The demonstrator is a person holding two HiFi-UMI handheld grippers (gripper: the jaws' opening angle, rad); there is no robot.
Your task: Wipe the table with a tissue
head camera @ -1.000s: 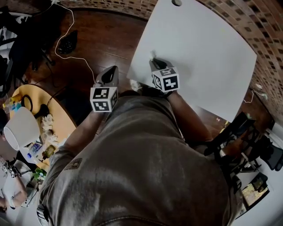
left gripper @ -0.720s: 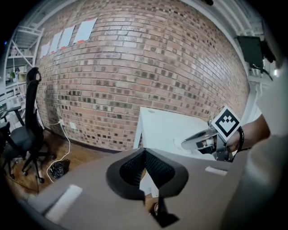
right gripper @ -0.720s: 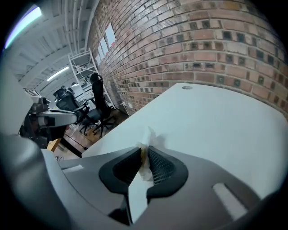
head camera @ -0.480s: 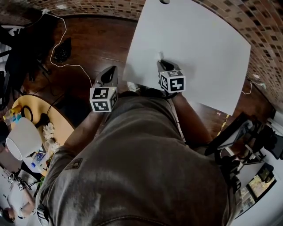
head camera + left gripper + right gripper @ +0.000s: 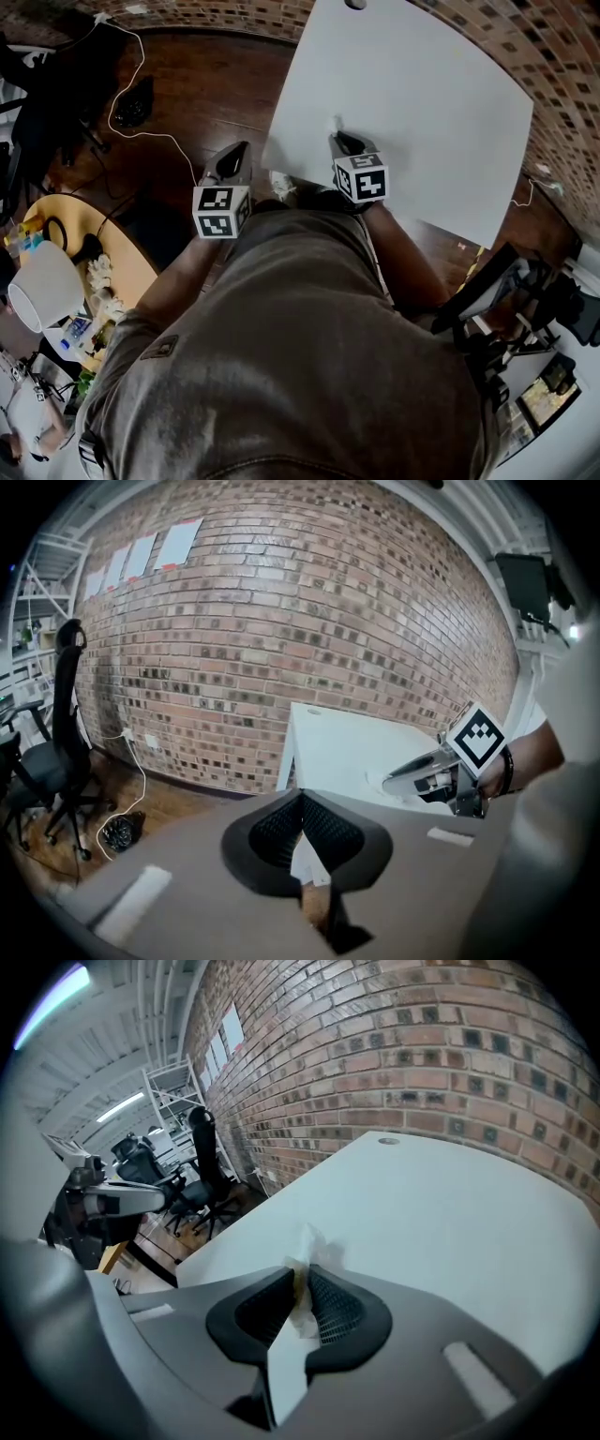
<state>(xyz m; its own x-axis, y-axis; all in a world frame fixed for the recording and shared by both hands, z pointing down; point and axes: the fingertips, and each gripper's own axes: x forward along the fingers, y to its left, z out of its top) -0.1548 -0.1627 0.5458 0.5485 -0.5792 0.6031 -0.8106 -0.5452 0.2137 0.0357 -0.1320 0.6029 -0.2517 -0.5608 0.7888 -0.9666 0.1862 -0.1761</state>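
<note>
Only the right gripper view shows the grasp itself. The right gripper point(image 5: 302, 1279) has its jaws pinched tight on the tissue point(image 5: 309, 1239), a crumpled white wad with a yellowish tinge where the pads squeeze it. Its loose frill pokes out toward 12 o'clock over the plain white counter point(image 5: 450, 1204).

In the head view the same tissue point(image 5: 336, 123) is just a small pale tuft at the gripper's tip. It is low on the counter point(image 5: 422, 84), near the corner closest to the person.

The left gripper view shows the left gripper point(image 5: 300, 799) with its jaws closed on each other and nothing between them. At 2 o'clock beyond them the right gripper lies low over the counter, marker cube uppermost, in front of a brick wall point(image 5: 281, 621). An office chair point(image 5: 56, 724) stands at 9 o'clock.

From the head view both forearms reach forward from the torso. The left gripper point(image 5: 234, 152) is held off the counter above the wooden floor point(image 5: 216, 84), pointing toward 12 o'clock. The right gripper point(image 5: 339, 138) angles toward 11 o'clock.
</note>
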